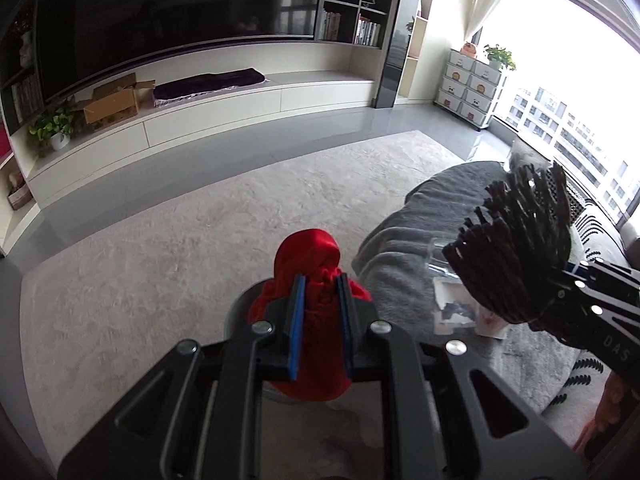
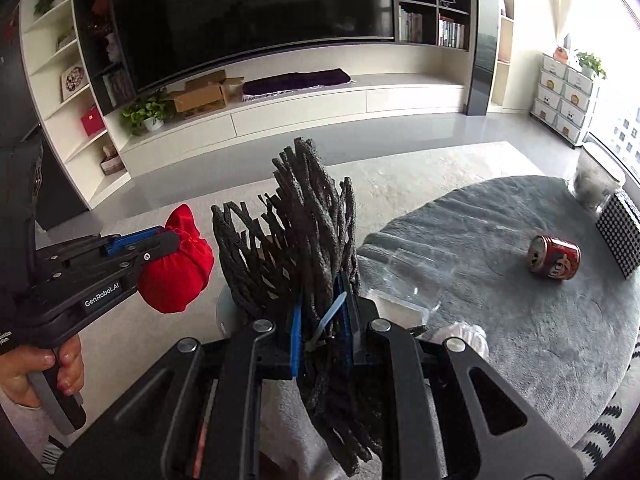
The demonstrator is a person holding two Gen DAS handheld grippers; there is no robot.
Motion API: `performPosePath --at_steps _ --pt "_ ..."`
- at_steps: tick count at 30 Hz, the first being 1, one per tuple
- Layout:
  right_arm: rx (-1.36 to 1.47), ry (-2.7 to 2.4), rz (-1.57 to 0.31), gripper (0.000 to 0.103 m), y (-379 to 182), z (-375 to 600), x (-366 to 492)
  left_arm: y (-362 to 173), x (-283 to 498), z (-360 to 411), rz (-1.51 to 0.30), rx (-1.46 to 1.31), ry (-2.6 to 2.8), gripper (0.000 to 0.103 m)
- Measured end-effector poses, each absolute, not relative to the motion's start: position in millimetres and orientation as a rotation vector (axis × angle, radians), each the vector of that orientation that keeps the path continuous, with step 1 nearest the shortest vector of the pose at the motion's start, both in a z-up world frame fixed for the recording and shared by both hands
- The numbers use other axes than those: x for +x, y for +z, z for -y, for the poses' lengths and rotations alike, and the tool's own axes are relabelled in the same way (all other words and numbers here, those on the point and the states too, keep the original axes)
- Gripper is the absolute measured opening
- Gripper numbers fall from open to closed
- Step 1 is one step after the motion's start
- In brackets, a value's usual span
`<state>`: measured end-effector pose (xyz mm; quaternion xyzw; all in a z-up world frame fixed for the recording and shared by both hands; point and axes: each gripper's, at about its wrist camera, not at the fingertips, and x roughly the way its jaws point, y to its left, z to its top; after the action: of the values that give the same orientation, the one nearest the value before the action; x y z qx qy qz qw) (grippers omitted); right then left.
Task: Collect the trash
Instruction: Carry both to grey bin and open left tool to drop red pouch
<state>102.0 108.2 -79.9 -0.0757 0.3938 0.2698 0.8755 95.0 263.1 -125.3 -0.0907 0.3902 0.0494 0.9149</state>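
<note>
The left hand-held gripper is seen clamped narrow on a red cloth pouch, held in the air over the pale carpet, just left of the grey-blanketed worktop. The right hand-held gripper is closed on a bundle of dark foam netting, tied w/ a white zip tie; the bundle is held upright above the worktop's near edge. On the worktop, a red drink can is lying on its side, well apart from both grippers, near a black perforated block. A clear plastic bag is seen just beyond the netting.
</note>
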Motion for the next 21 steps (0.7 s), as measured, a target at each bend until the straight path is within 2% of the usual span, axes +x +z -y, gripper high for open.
performPosePath --at_steps 9,21 --pt "-0.197 0.593 -0.848 0.014 -97 -164 117 -146 105 -298 -0.830 -0.193 0.126 0.016" --pt "-0.220 0.588 -0.892 0.014 -118 -172 126 -184 110 -306 -0.897 -0.213 0.079 0.017"
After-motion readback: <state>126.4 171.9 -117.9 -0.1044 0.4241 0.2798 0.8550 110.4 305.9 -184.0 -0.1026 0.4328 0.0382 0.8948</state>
